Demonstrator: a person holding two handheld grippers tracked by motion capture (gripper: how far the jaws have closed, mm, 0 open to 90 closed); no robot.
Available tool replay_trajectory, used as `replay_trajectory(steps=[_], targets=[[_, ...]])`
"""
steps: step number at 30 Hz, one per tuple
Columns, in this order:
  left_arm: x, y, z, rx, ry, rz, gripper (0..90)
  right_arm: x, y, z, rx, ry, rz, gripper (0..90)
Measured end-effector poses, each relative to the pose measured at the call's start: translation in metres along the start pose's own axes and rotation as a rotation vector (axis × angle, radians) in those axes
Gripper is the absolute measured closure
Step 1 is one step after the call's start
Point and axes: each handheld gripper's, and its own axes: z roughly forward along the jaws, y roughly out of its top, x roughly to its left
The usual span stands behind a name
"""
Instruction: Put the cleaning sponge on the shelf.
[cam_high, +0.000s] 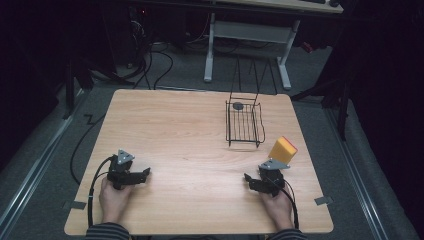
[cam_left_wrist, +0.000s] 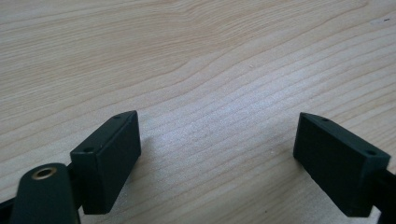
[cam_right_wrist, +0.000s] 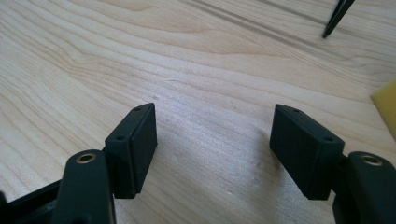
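My left gripper (cam_high: 145, 175) rests low over the wooden table (cam_high: 175, 135) near its front left, held in a hand. Its own view has the jaws wide apart with bare wood between them, so the left gripper (cam_left_wrist: 217, 135) is open. At the front right, a hand holds my right gripper (cam_high: 248, 180), also open: in its own view the right gripper (cam_right_wrist: 215, 126) has nothing but tabletop between the pads. A yellow sponge with an orange top (cam_high: 282, 149) stands just behind the right gripper; its yellow corner (cam_right_wrist: 386, 106) peeks in at that view's right edge.
A black wire basket (cam_high: 243, 122) stands on the table's far right part, its handle raised, with a small dark round object (cam_high: 238, 105) in its far end. One basket wire tip (cam_right_wrist: 336, 18) is at the right gripper view's top. Beyond the table stands a white desk frame (cam_high: 247, 32).
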Motion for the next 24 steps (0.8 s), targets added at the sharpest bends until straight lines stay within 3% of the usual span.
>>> replay_trajectory(steps=[24], targets=[[0.0004, 0.0001, -0.0003, 0.003, 0.004, -0.003, 15.8, 0.0005, -0.0004, -0.0004, 0.003, -0.001, -0.001, 29.9]])
